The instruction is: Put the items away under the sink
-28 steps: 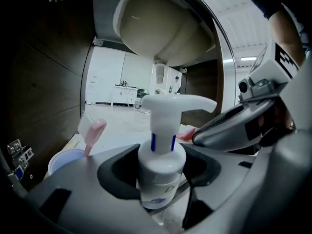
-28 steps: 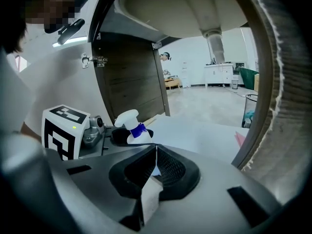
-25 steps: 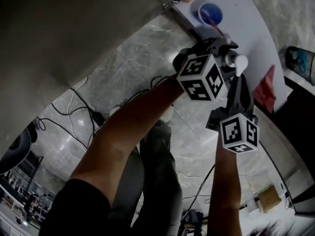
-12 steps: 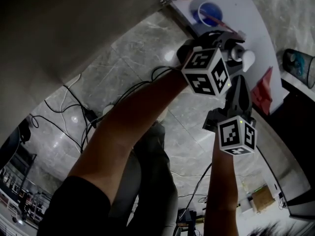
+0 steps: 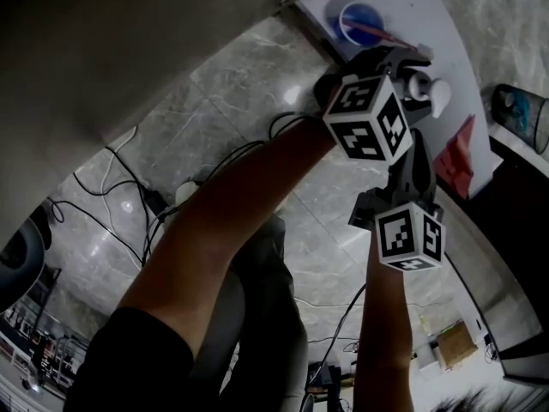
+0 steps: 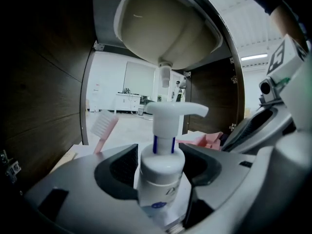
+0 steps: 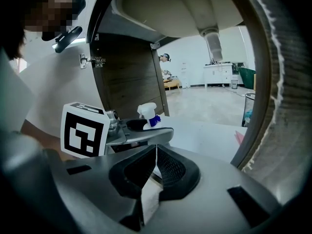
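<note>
The left tool [image 6: 158, 165] is clamped on a white pump bottle [image 6: 161, 177], its pads against the bottle's shoulder and the pump head standing upright. It holds the bottle at the mouth of the open cabinet, below the sink basin [image 6: 165, 28] and over the edge of the white cabinet floor [image 5: 420, 20]. A blue cup [image 5: 361, 24] with a pink toothbrush [image 6: 104, 128] stands further in, and what looks like a pink cloth [image 6: 205, 139] lies to the right. The right tool [image 7: 155, 167] hangs beside it, jaws together and empty.
</note>
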{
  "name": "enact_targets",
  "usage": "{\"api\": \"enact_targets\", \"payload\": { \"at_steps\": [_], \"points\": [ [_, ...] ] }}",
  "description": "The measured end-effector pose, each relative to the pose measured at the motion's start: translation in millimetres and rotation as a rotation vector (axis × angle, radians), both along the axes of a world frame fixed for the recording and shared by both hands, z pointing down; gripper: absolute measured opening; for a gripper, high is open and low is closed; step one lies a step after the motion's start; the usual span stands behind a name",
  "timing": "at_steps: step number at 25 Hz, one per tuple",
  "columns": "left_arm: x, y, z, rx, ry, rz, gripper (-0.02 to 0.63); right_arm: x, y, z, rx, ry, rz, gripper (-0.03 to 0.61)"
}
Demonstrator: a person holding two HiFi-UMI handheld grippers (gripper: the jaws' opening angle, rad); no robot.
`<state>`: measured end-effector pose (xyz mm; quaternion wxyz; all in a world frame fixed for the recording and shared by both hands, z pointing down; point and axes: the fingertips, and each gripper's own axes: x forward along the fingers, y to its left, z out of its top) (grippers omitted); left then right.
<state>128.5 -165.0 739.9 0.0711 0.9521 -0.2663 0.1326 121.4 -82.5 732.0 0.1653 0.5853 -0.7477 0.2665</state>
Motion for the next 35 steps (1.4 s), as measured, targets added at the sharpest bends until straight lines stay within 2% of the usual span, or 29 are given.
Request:
{"api": "enact_targets", "payload": {
  "at_steps": [4, 12, 16, 21, 26, 30, 35],
  "points": [
    [3, 0, -8, -0.006, 0.025, -0.013, 0.27, 1, 0, 0, -0.005, -0.006, 0.007, 0.035],
    [-8, 18, -2, -0.025, 0.007, 0.008, 0.295, -5, 8, -4, -0.009, -0.03, 0.007, 0.035],
    [-17, 26, 0, -0.037, -0.01, 0.002, 0.298, -10, 12, -8, -0.005, -0.039, 0.009, 0.035],
    [-35, 34, -3, -0.062, 0.005, -0.045, 0.296, -14, 17, -13, -0.007, -0.047, 0.02, 0.035],
    [-45, 46, -9, -0.081, 0.003, -0.028, 0.29, -19, 22, -22, -0.003, -0.059, 0.033, 0.035],
    [-54, 56, -20, -0.097, 0.016, -0.034, 0.261, -24, 24, -31, 0.004, -0.07, 0.036, 0.035],
    [-73, 74, -39, -0.096, 0.048, -0.052, 0.131, -33, 31, -41, 0.002, -0.069, 0.03, 0.035]
  ]
}}
